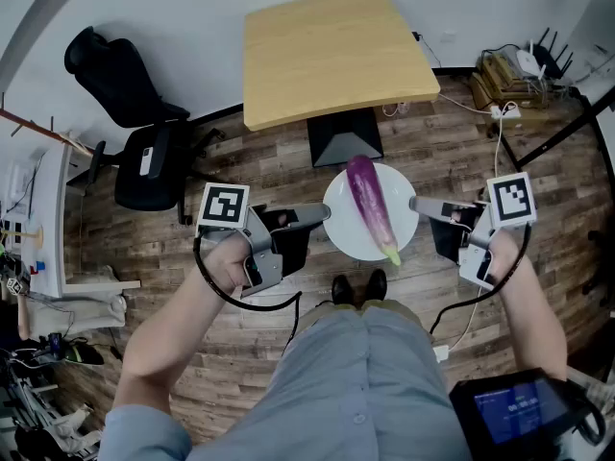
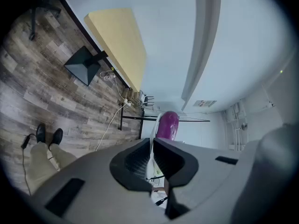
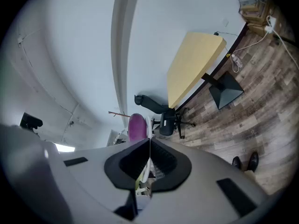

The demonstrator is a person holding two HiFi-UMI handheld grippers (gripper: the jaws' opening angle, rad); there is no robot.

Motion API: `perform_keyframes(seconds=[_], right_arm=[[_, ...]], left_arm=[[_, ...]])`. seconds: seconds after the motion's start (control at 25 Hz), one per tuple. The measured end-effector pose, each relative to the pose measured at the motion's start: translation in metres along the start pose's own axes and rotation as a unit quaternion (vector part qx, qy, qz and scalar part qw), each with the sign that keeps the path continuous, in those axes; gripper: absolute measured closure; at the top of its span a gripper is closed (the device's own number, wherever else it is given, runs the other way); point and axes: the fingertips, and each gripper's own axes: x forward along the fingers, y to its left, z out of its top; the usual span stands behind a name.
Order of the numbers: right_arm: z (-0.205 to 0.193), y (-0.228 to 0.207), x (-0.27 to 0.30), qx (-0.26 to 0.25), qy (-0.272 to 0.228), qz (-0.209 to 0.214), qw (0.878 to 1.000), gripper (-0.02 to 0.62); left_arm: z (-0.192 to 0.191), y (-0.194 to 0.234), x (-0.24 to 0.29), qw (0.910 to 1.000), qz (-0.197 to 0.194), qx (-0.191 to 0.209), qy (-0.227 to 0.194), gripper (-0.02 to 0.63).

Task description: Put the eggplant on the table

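You're standing in an office-like workroom, maybe a lab. The floor (image 1: 106, 257) is wood plank and the walls (image 1: 192, 8) are plain white. Far ahead of you is a light wooden table (image 1: 332, 56) on a black pedestal. To your far left stands a black office chair (image 1: 144, 157), and nearer on the left a white shelf (image 1: 53, 209) crowded with small gear. At far right, a power strip (image 1: 506, 111) and cables (image 1: 498, 152) lie by boxes (image 1: 495, 83) bearing a router (image 1: 530, 61).

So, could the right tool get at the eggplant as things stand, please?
Probably not: the right tool is shut on the rim of the plate that carries the eggplant, so it isn't free.
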Motion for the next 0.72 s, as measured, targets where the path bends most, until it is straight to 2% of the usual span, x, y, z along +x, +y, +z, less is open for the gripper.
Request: perform_keyframes(seconds=[0.72], right_arm=[[0.025, -0.013, -0.013, -0.007, 0.011, 0.009, 1.0, 0.588]], left_arm=[[0.013, 0.0, 0.026, 0.9998, -0.002, 0.0, -0.02, 0.58]])
